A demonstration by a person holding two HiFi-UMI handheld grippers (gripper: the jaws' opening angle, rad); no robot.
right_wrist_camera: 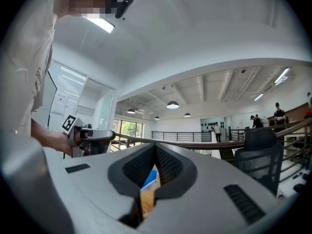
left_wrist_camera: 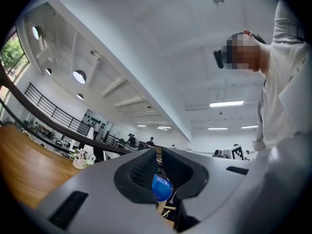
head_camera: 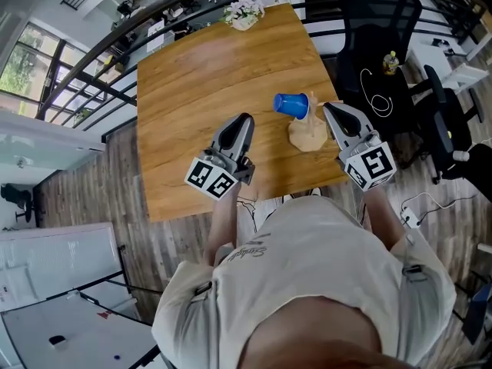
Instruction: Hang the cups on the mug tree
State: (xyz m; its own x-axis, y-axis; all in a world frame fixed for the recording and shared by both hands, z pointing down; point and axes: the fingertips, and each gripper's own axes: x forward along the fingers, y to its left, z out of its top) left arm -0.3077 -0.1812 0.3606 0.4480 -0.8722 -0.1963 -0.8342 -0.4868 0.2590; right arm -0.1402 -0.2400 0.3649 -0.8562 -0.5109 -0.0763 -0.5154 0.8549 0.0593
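Note:
A blue cup [head_camera: 291,104] hangs on its side from a peg of the wooden mug tree [head_camera: 308,133], which stands near the right edge of the wooden table [head_camera: 200,75]. My left gripper [head_camera: 244,118] hovers left of the tree, shut with nothing in it. My right gripper [head_camera: 327,108] is just right of the tree, its jaws together and holding nothing. In the left gripper view the blue cup [left_wrist_camera: 161,188] shows below the closed left gripper [left_wrist_camera: 158,151]. In the right gripper view a sliver of the blue cup [right_wrist_camera: 148,179] shows under the right gripper [right_wrist_camera: 155,148].
A small pot of white flowers [head_camera: 244,11] sits at the table's far edge. A black office chair [head_camera: 377,21] stands right of the table, with a white cable [head_camera: 419,206] on the floor nearby. A dark railing [head_camera: 100,44] runs behind the table.

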